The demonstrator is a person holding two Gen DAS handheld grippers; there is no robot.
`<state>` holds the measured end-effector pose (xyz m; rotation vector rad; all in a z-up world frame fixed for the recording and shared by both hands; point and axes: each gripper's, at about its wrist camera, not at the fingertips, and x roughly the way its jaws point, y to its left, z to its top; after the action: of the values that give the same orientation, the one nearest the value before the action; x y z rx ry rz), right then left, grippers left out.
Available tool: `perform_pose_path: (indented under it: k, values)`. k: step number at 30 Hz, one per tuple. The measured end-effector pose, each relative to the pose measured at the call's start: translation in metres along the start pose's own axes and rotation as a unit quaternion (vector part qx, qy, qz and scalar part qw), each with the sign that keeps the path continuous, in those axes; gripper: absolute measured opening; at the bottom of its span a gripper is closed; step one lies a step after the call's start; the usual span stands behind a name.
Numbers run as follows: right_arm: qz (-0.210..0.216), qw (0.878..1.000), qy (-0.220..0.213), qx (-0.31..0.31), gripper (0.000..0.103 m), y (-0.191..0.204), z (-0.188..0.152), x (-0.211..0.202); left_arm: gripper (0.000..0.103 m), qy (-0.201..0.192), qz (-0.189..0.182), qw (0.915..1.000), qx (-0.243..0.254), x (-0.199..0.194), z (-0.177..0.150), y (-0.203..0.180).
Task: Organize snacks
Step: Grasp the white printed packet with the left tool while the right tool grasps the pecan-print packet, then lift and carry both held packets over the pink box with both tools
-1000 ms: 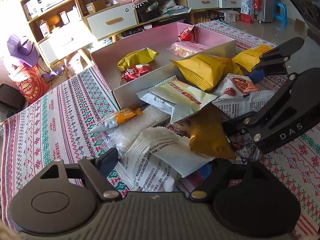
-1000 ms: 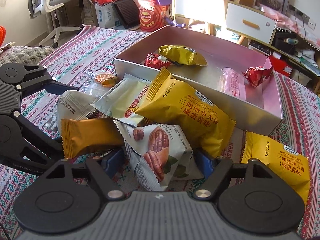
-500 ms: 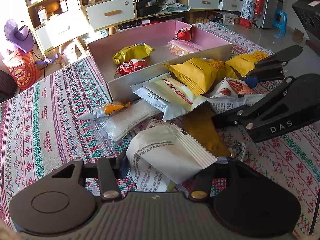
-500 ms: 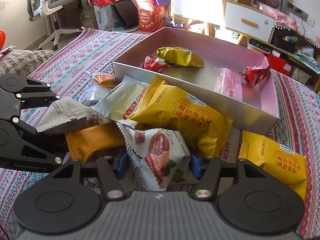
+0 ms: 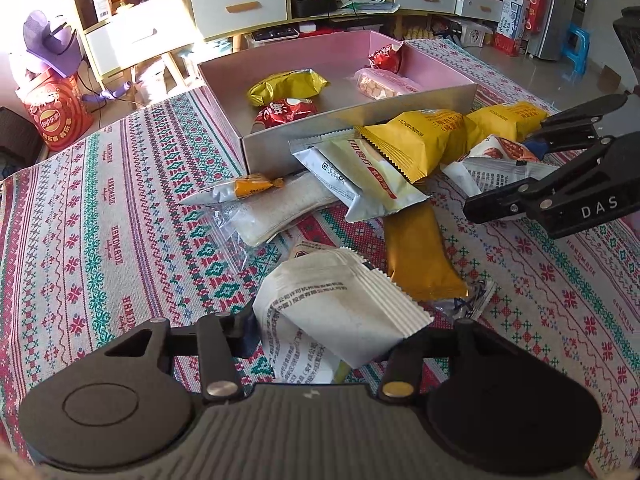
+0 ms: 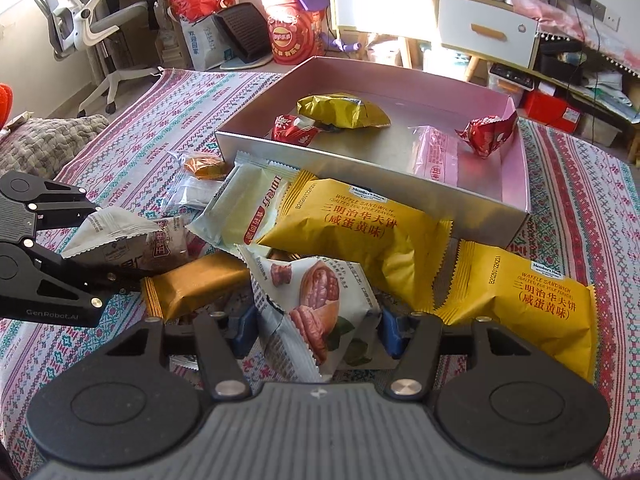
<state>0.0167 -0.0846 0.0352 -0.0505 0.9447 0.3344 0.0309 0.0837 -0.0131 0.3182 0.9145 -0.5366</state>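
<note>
My left gripper (image 5: 320, 332) is shut on a white snack packet (image 5: 336, 312) with grey print and holds it above the cloth. It also shows in the right wrist view (image 6: 120, 236) at the left. My right gripper (image 6: 314, 328) is shut on a white walnut snack packet (image 6: 316, 304), seen too in the left wrist view (image 5: 500, 156). A pink box (image 6: 516, 184) behind the pile holds a yellow bag (image 6: 344, 110), two red packets and a pink packet. Yellow waffle packets (image 6: 352, 228), a cream packet (image 6: 248, 208) and a gold bar (image 5: 420, 256) lie loose before it.
The patterned tablecloth (image 5: 104, 216) covers the table. A clear zip bag (image 5: 276, 208) and an orange-ended packet (image 5: 244, 188) lie left of the pile. Shelves, drawers and a red bucket (image 5: 56, 116) stand beyond the table's far edge.
My left gripper closed on the white packet and lifted it back from the pile. My right gripper closed on the walnut packet and raised it slightly.
</note>
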Motion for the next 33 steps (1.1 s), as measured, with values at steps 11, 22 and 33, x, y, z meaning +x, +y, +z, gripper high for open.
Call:
perform_pose_path:
  k: [11, 22, 33]
  values:
    - [0.014, 1.000, -0.007, 0.007, 0.055, -0.002, 0.003, -0.011, 0.054, -0.013, -0.027, 0.9994, -0.015, -0.024, 0.000, -0.004]
    - [0.017, 1.000, -0.007, 0.009, 0.055, -0.001, 0.005, -0.016, 0.054, -0.019, -0.046, 0.9967, -0.064, -0.038, 0.001, 0.011]
    - [0.015, 1.000, -0.018, 0.020, 0.055, -0.005, 0.012, -0.022, 0.054, -0.029, -0.035, 0.9951, -0.087, -0.042, 0.012, 0.013]
